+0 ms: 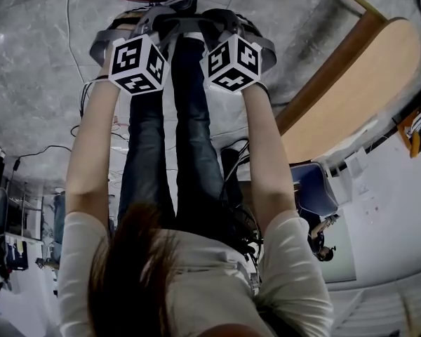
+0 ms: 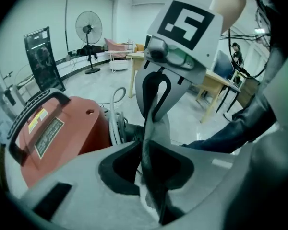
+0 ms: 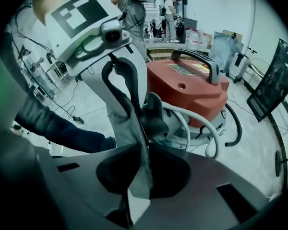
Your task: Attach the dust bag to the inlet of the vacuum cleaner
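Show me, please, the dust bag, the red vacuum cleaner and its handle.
dust bag (image 3: 138, 172): right gripper view, fabric between the jaws.
vacuum cleaner (image 3: 197, 95): right gripper view, red body.
handle (image 3: 201, 56): right gripper view, top bar.

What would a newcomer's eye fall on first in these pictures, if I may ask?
Most likely the red vacuum, which stands on the floor just ahead of the person. Next is the grey bag, pinched between the jaws of both the left gripper and the right gripper and held close in front of the vacuum.
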`<state>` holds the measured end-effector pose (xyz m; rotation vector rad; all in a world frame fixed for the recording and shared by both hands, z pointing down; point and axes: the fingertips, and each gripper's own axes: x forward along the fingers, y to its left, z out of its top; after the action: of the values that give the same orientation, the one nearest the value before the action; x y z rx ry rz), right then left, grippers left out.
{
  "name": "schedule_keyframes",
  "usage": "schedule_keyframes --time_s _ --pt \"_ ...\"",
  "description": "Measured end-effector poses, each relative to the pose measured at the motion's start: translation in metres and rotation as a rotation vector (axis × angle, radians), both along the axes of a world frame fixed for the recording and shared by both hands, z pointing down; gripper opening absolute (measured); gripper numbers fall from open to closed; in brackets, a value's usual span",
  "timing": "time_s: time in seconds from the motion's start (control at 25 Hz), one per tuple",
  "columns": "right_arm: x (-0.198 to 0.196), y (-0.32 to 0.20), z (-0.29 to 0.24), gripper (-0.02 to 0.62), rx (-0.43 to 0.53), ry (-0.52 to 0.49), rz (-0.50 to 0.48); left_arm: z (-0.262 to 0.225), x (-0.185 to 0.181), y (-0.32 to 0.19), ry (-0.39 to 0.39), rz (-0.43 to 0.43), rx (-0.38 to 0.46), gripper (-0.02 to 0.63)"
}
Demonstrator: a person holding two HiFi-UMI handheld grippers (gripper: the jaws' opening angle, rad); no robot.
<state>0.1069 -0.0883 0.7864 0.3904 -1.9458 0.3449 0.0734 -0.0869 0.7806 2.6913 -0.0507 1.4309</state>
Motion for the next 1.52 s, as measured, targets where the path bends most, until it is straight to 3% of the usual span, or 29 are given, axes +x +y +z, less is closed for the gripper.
schedule_keyframes --time_s 0.12,0.28,0.44,0.64,0.84,1.16,1.32,1.52 --pt "-0.002 -0.003 0.002 0.049 0.006 0.011 -0.052 0.004 -0.002 0.0 0.017 -0.072 -0.014 0.069" --pt "-0.001 -0.005 0.002 0.051 0.011 -0.003 -0.009 0.005 -0.001 -0.004 0.007 -0.123 -0.025 0.072" --pt "-0.003 0.0 0.001 0.07 -0.021 -0.021 0.002 0.006 -0.004 -0.002 0.008 -0.25 -0.079 0.098" --pt "-0.007 0.014 -0.002 0.195 -0.072 -0.063 0.042 0.003 -0.012 0.006 0.029 -0.339 -0.129 0.173" --pt "-0.011 0.011 -0.012 0.25 -0.054 -0.099 0.127 -0.006 -0.02 0.003 0.062 -0.426 -0.145 0.21" --pt "-0.015 -0.006 -0.037 0.249 -0.004 -0.195 0.25 -0.031 -0.024 -0.009 0.115 -0.534 -0.133 0.212" --pt "-0.017 -0.017 -0.057 0.228 0.005 -0.303 0.406 -0.046 -0.023 -0.016 0.154 -0.585 -0.143 0.207" --pt "-0.014 -0.028 -0.082 0.175 0.051 -0.375 0.536 -0.078 -0.024 -0.032 0.233 -0.682 -0.126 0.152"
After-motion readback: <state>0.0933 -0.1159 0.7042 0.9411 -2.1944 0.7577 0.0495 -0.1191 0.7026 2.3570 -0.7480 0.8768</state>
